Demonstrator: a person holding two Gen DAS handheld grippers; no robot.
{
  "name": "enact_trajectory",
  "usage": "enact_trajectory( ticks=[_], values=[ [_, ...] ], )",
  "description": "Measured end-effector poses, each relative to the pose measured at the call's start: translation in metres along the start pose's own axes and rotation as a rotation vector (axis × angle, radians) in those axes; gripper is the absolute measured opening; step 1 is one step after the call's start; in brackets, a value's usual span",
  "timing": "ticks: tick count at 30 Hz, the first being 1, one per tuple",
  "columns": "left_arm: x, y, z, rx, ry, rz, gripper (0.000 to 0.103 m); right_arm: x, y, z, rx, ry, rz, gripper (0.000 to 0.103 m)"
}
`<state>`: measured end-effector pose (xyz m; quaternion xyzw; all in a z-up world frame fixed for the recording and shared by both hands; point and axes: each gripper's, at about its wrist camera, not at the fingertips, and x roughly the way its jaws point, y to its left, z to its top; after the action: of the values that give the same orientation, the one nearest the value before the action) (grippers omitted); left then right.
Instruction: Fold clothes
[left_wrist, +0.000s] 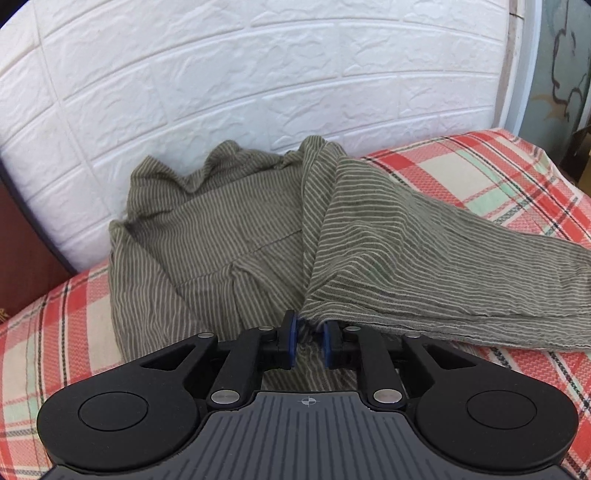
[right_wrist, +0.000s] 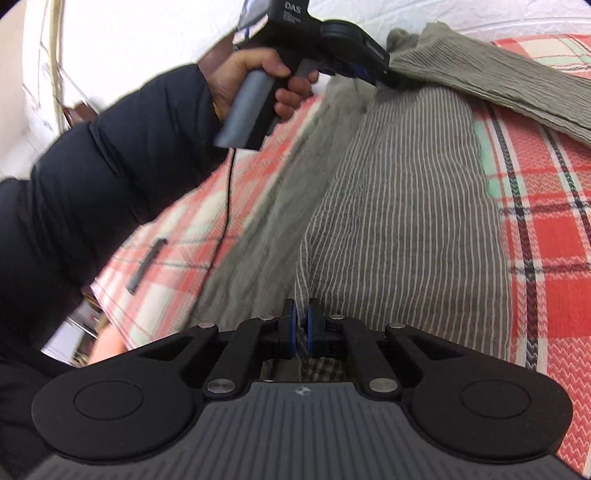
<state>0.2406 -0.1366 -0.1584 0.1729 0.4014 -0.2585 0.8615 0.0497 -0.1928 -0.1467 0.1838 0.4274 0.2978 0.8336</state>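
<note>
A grey-green pinstriped garment (left_wrist: 229, 236) lies across a bed under a red, cream and mint plaid bedspread (left_wrist: 517, 173), bunched up at twelve o'clock against the white brick-pattern wall panel (left_wrist: 221, 74). The left gripper (left_wrist: 308, 341) has its blue-padded jaws drawn close on a gathered edge of the cloth, and from that pinch a flap (left_wrist: 424, 258) with its stripes running crosswise fans out towards three o'clock, lifted off the layer beneath. In the right wrist view the right gripper (right_wrist: 302, 332) has its jaws pressed nearly together on a thin fold of the same garment at six o'clock, with the striped cloth (right_wrist: 399, 206) running away from it up to twelve o'clock, where the person's left hand (right_wrist: 258, 79), in a dark padded sleeve (right_wrist: 110, 166), holds the other tool. So the garment's long axis runs straight between the two pinches, stretched from one gripper to the other, and the loose flap hangs to the one o'clock side of that line in the right wrist view. I judge this a fold in the making, both grippers carrying one edge; any carry across would have to keep that line taut, or the soft crinkled cloth will sag and wrinkle. How far the folding has got, I cannot tell.
</note>
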Motion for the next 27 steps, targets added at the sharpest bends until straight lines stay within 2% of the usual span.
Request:
enact_trajectory(
  ticks=[1, 2, 4, 6, 8, 10, 13, 16, 21, 24, 27],
  values=[
    [0.001, 0.001, -0.002, -0.006, -0.002, 0.006, 0.045, 0.0, -0.002, 0.002, 0.004, 0.013, -0.005, 0.008],
    [0.002, 0.002, -0.004, -0.011, -0.004, 0.011, 0.056, 0.001, -0.004, 0.004, 0.007, 0.026, -0.01, 0.009],
    [0.002, 0.006, -0.006, -0.03, 0.006, 0.007, 0.063, -0.001, -0.002, 0.003, 0.001, 0.038, -0.005, 0.014],
    [-0.009, 0.01, -0.012, -0.054, 0.015, -0.024, 0.074, -0.011, -0.002, 0.004, 0.004, 0.026, 0.035, 0.035],
    [-0.028, 0.004, -0.029, -0.041, 0.014, -0.061, 0.085, -0.033, -0.006, 0.004, 0.011, -0.012, 0.075, 0.042],
    [-0.048, -0.003, -0.046, -0.027, 0.014, -0.098, 0.087, -0.057, -0.013, 0.005, 0.016, -0.063, 0.07, 0.043],
    [-0.077, -0.012, -0.072, -0.007, 0.013, -0.153, 0.086, -0.088, -0.032, 0.003, 0.059, -0.134, -0.022, 0.043],
    [-0.107, -0.022, -0.098, 0.013, 0.013, -0.209, 0.086, -0.104, -0.058, -0.003, 0.164, -0.172, -0.105, 0.045],
    [-0.153, -0.041, -0.14, 0.052, 0.015, -0.3, 0.086, -0.106, -0.085, -0.015, 0.297, -0.172, -0.059, 0.045],
    [-0.164, -0.064, -0.161, 0.077, 0.023, -0.33, 0.087, -0.1, -0.083, -0.019, 0.319, -0.16, -0.042, 0.045],
    [-0.173, -0.069, -0.172, 0.064, 0.016, -0.348, 0.087, -0.1, -0.073, -0.025, 0.308, -0.177, -0.05, 0.045]
  ],
)
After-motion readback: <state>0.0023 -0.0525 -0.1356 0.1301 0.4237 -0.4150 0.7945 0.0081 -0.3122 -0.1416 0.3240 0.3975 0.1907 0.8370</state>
